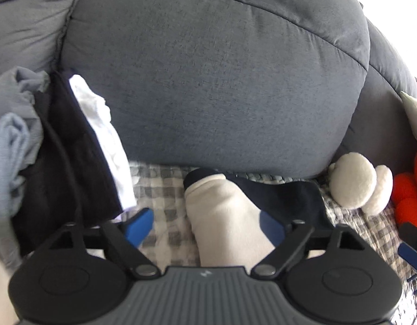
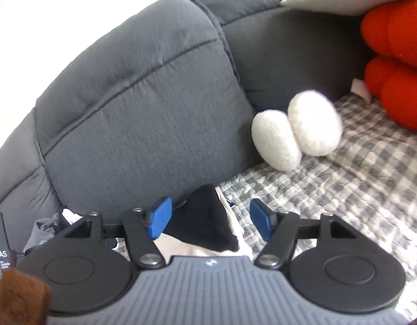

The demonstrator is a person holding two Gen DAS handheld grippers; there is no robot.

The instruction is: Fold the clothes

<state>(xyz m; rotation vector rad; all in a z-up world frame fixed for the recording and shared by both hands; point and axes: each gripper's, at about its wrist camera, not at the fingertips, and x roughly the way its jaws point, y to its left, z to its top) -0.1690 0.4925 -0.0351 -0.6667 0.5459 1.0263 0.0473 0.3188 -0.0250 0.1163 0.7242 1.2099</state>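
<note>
Our left gripper (image 1: 205, 226) stands wide apart over the cream-and-navy garment (image 1: 222, 211), gripping nothing. Our right gripper (image 2: 209, 218) is also parted, above its dark corner (image 2: 205, 222). The garment lies folded on the checked cover (image 2: 357, 168); we judge this fold finished. Next, we reach for the pile (image 1: 59, 140).

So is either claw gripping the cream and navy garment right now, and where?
Nothing is held. The left claw and right claw both stand open over the cream and navy garment, pads clear of the cloth.
</note>
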